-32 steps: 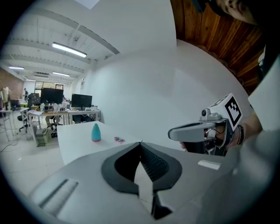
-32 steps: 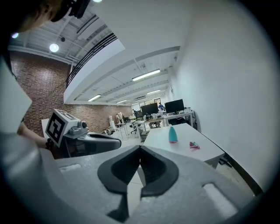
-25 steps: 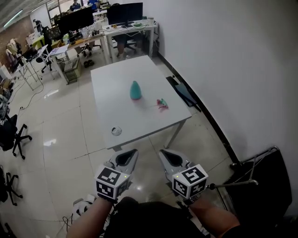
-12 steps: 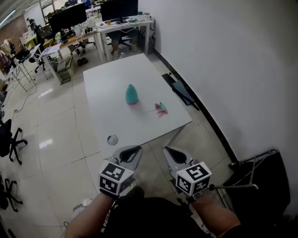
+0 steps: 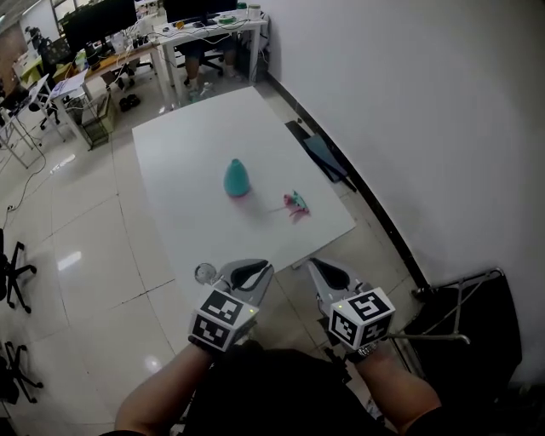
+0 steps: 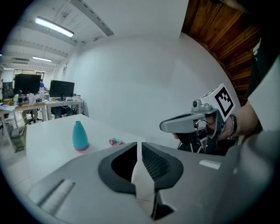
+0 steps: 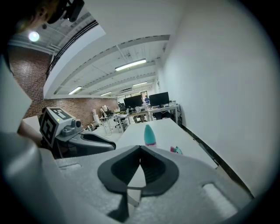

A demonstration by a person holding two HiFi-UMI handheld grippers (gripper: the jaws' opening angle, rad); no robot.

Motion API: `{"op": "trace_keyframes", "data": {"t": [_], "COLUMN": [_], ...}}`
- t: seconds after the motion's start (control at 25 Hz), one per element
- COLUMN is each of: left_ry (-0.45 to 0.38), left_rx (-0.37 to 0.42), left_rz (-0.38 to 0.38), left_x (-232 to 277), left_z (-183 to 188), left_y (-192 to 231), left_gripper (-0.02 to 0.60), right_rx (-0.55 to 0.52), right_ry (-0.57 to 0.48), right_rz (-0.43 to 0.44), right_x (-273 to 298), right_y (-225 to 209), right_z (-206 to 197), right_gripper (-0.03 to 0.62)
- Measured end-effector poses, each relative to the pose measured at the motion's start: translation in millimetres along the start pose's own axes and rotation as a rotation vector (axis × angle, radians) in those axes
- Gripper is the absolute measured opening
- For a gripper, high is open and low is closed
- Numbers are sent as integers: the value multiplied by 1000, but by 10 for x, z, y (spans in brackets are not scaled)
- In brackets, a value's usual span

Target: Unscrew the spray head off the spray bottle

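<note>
A teal bottle (image 5: 237, 178) stands upright in the middle of the white table (image 5: 183, 140), with no spray head on it. The pink and green spray head (image 5: 296, 204) lies on the table just to the bottle's right, apart from it. My left gripper (image 5: 255, 272) and right gripper (image 5: 329, 271) hang side by side at the table's near edge, far short of both. Each is shut with nothing between its jaws. The left gripper view shows the bottle (image 6: 79, 137) and the spray head (image 6: 116, 141) beyond the jaws; the right gripper view shows the bottle (image 7: 149, 134) too.
A small round clear thing (image 5: 204, 273) lies at the table's near left corner, beside my left gripper. A white wall runs along the right. A dark flat panel (image 5: 324, 157) lies on the floor by the wall. A black frame (image 5: 464, 315) stands at right. Desks with monitors (image 5: 192, 17) stand behind.
The view has come closer to the table, and both grippers now reach its near edge. The bottle and the spray head lie where they were.
</note>
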State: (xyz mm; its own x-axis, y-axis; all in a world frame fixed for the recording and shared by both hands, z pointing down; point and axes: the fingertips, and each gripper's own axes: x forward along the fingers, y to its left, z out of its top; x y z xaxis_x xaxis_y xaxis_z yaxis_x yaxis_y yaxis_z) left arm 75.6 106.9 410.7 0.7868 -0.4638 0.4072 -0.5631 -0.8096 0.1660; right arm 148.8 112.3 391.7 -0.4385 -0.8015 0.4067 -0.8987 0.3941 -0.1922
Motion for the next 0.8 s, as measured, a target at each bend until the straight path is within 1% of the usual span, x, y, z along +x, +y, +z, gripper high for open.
{"op": "trace_keyframes", "data": {"t": [0.16, 0.4, 0.6, 0.8], "left_ry": [20, 57, 106, 158], "left_rx": [23, 36, 22, -13], "left_rz": [-38, -60, -51, -13], "left_x": [125, 332, 704, 1074], "left_z": [52, 49, 6, -78], "left_y": [69, 152, 267, 412], "left_gripper": [54, 74, 86, 92], "right_rx": [-6, -20, -10, -3], "right_ry": [4, 24, 53, 92], "right_rz": [-25, -39, -26, 16], "right_x": [115, 245, 405, 581], "right_y": [-78, -229, -581, -891], "right_z": [99, 170, 167, 145], "right_gripper": [-8, -8, -8, -8]}}
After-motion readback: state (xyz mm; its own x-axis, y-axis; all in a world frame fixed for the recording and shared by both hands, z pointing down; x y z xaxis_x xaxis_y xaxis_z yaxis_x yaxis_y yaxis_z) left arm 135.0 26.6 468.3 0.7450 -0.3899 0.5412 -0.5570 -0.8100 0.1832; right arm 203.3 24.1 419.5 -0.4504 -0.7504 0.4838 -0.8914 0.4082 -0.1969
